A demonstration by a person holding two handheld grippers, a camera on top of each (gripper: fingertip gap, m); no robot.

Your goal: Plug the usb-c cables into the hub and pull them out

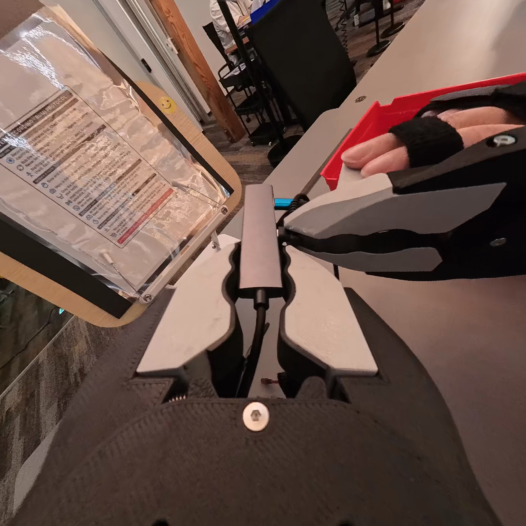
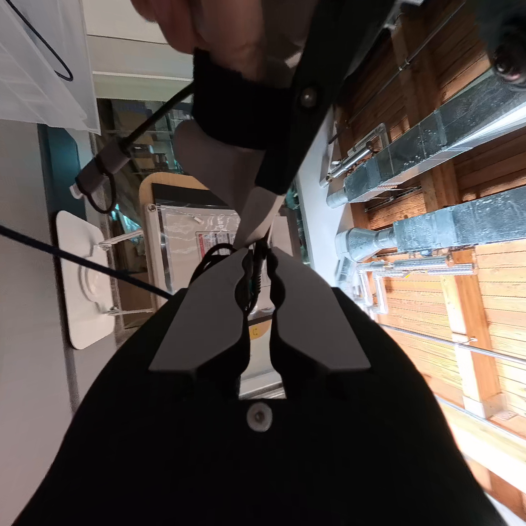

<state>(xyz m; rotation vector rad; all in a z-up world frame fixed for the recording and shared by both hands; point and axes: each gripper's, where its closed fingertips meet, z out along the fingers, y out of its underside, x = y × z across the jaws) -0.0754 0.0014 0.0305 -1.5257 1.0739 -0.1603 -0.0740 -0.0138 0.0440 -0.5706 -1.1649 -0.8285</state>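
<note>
A long dark grey hub [image 1: 259, 236] is held above the table. My left gripper [image 1: 259, 252] is shut on its near end. The hub's own black cable [image 1: 260, 310] runs back between the fingers. My right gripper [image 1: 286, 234] comes in from the right. It is shut on a black usb-c plug [image 2: 257, 271] pressed against the hub's right side. I cannot tell how deep the plug sits. A blue connector [image 1: 283, 203] sticks out of the same side farther along. In the right wrist view my right gripper [image 2: 258, 253] meets the left gripper's pale fingers [image 2: 256, 216].
A stand with a laminated sheet [image 1: 94, 170] is close on the left, on a white base [image 2: 85, 279]. A red bin [image 1: 398, 113] sits behind the gloved right hand [image 1: 404, 142]. A grey adapter [image 2: 99, 170] hangs on a black cable. The grey table [image 1: 441, 327] extends right. Both grippers' tips are close together, under 4 cm apart.
</note>
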